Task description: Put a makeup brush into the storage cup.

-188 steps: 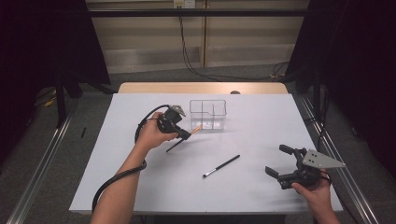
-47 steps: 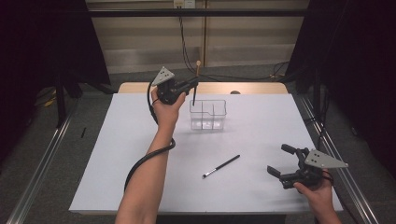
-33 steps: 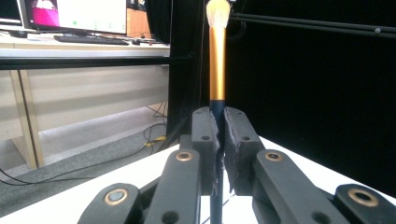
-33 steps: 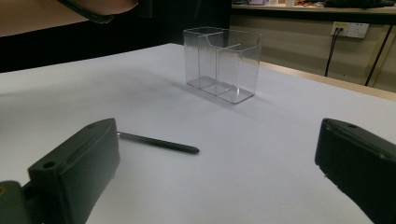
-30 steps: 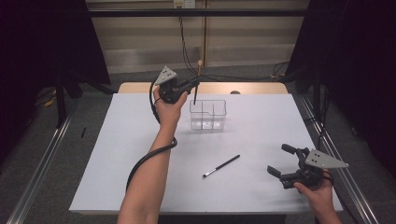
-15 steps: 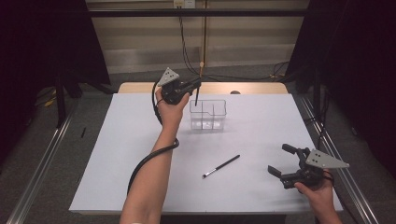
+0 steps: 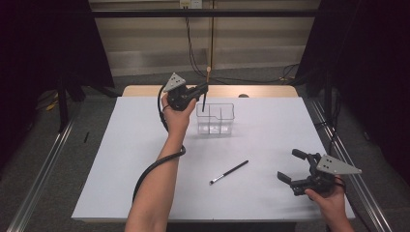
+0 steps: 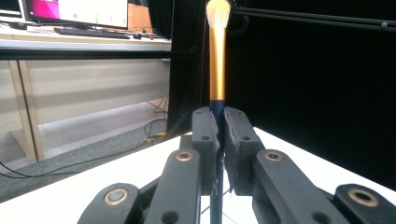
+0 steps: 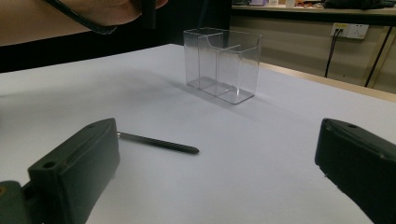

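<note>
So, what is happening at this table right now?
A person works with a gripper in each hand. The left gripper is shut on a makeup brush with a gold ferrule, holding it upright, bristles up, above the clear plastic organizer. The right gripper is open near the table's right edge. A second, thinner black brush lies on the white table.
</note>
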Motion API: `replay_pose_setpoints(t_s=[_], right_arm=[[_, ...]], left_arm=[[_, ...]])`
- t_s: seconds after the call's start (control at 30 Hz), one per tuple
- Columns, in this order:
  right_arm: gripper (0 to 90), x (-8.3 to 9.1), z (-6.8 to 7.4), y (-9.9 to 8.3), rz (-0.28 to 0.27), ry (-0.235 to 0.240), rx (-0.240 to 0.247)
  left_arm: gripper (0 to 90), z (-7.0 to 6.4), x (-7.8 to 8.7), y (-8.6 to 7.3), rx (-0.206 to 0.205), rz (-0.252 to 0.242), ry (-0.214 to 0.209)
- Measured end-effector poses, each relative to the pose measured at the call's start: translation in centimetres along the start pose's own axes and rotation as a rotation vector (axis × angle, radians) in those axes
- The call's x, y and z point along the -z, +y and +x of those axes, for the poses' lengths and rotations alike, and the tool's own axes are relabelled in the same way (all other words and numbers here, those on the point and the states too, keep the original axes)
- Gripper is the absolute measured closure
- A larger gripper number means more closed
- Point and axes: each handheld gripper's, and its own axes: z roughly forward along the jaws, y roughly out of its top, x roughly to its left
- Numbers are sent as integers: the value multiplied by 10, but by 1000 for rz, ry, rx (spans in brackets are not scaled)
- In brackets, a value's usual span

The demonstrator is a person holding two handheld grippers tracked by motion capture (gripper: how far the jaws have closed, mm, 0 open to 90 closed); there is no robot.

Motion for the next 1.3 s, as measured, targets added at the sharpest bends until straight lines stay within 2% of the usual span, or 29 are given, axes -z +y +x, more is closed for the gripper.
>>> replay_pose_setpoints(t_s=[1.3], right_arm=[[0, -1, 1, 0, -1, 5, -2]], left_arm=[[835, 1, 4, -16, 10, 14, 12]])
